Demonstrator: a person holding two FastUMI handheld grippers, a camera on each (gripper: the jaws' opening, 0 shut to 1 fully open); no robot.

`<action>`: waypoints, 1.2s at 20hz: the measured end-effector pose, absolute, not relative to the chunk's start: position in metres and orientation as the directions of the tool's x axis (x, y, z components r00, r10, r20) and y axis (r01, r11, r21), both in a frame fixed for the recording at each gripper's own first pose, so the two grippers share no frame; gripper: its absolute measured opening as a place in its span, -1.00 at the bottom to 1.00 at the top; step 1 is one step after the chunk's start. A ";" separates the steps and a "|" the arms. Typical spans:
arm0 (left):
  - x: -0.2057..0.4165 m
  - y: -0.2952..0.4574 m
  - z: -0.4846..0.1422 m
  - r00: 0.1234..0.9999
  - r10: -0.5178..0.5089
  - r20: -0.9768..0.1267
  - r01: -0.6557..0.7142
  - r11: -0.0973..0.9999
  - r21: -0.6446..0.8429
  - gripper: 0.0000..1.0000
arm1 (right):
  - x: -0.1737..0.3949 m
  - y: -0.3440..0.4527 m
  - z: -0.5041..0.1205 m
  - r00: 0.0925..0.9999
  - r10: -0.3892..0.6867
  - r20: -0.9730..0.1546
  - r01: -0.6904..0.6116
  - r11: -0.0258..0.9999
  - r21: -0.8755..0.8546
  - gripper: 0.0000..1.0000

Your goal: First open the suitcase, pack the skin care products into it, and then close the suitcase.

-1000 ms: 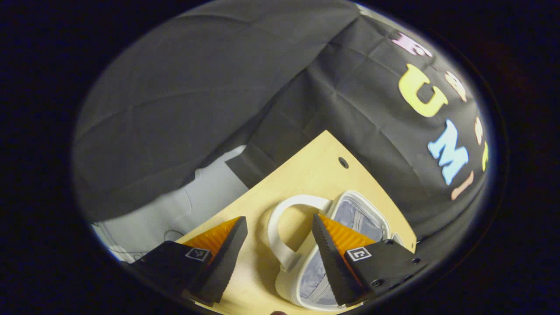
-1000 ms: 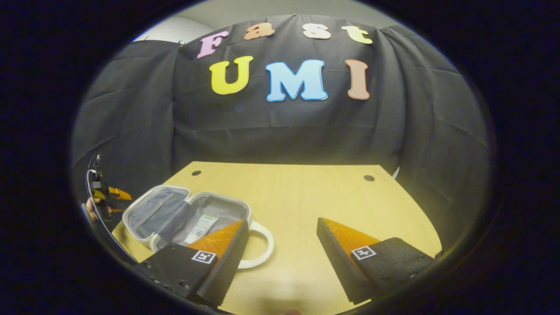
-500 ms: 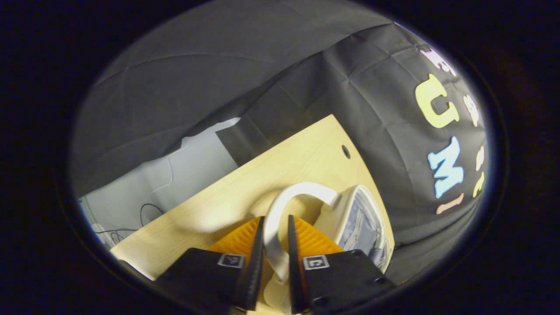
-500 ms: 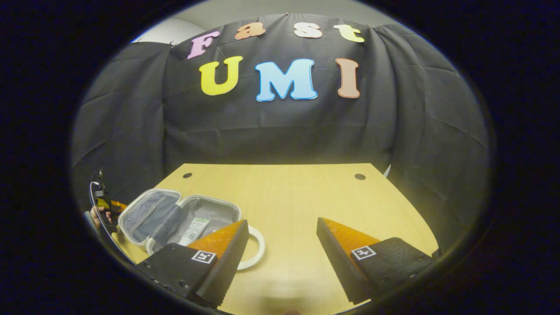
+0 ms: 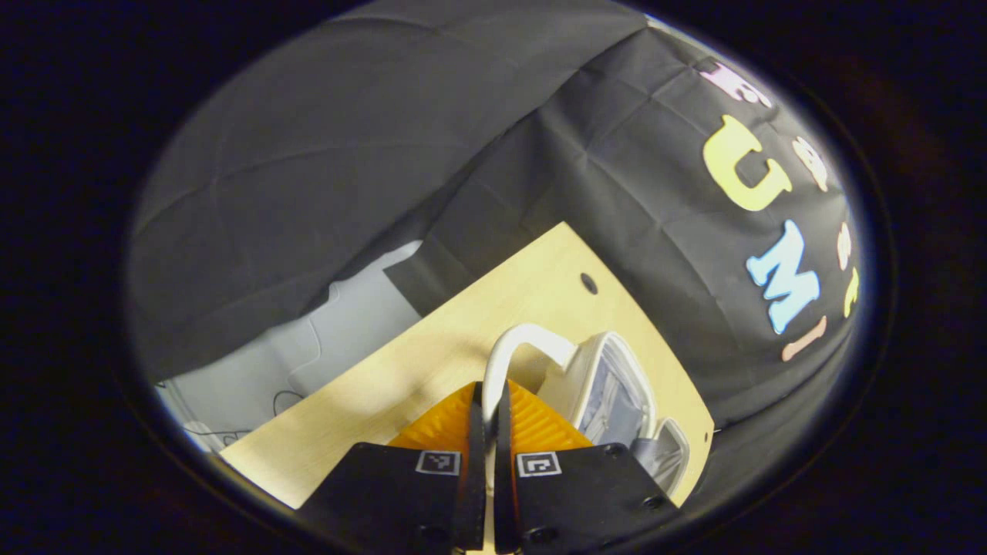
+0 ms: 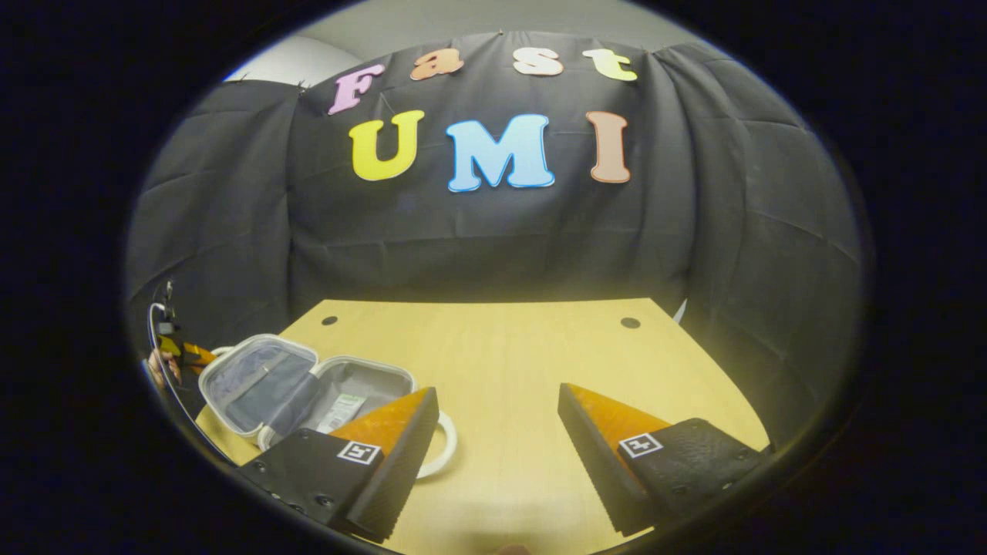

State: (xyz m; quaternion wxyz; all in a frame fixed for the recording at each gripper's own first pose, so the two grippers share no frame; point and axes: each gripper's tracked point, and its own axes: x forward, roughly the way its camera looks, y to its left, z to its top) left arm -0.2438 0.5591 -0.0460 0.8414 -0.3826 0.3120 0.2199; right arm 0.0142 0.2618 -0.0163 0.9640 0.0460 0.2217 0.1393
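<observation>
Pinching the white handle (image 5: 515, 344) of the case (image 6: 301, 385), the left gripper (image 5: 489, 432) has both fingers pressed on the thin loop. The handle looks stiff and smooth, so it may slip if the squeeze is weak. It is a good place to hold, because the loop fits between the fingers.

The case lies open at the near left corner of the table (image 6: 524, 362), its two halves spread flat side by side. It looks small and light, with a hard white rim and soft grey lining. It will likely slide or tip when pulled by the handle.

Inside one half lies something flat with a bit of green on it (image 6: 339, 408); what it is cannot be told. The other half seems to hold just its lining.

The right gripper (image 6: 497, 432) hovers over the bare table with its fingers spread wide, holding nothing. The case's second handle (image 6: 441, 455) lies just beside its left finger.
</observation>
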 end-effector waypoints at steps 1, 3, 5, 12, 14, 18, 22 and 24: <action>-0.241 0.549 -0.018 0.725 0.138 -0.675 -0.590 0.630 -0.504 -0.75 | 0.015 0.259 -0.015 0.864 0.296 -0.408 -0.258 0.955 0.147 0.92; -0.235 0.526 0.036 0.759 0.151 -0.634 -0.550 0.670 -0.499 -0.75 | 0.017 0.252 -0.013 0.863 0.312 -0.397 -0.278 0.950 0.142 0.92; -0.223 0.487 0.083 0.790 0.159 -0.593 -0.505 0.718 -0.480 -0.75 | 0.019 0.244 -0.010 0.862 0.331 -0.383 -0.300 0.944 0.140 0.91; -0.194 0.307 0.186 0.875 0.115 -0.471 -0.332 0.850 -0.408 -0.75 | 0.021 0.197 -0.005 0.862 0.392 -0.323 -0.358 0.920 0.162 0.91; -0.185 0.241 0.188 0.883 0.080 -0.463 -0.278 0.883 -0.377 -0.77 | 0.021 0.179 -0.010 0.861 0.401 -0.312 -0.363 0.915 0.176 0.91; -0.175 0.120 0.164 0.897 0.049 -0.439 -0.184 0.945 -0.269 -0.75 | 0.020 0.132 -0.019 0.873 0.389 -0.294 -0.360 0.921 0.148 0.92; -0.172 0.028 0.104 0.889 0.007 -0.457 -0.127 0.964 -0.233 -0.75 | 0.018 0.103 -0.016 0.883 0.386 -0.268 -0.362 0.922 0.136 0.91; -0.174 0.003 0.071 0.886 0.009 -0.464 -0.113 0.974 -0.198 -0.76 | 0.017 0.099 -0.018 0.881 0.387 -0.273 -0.364 0.922 0.133 0.90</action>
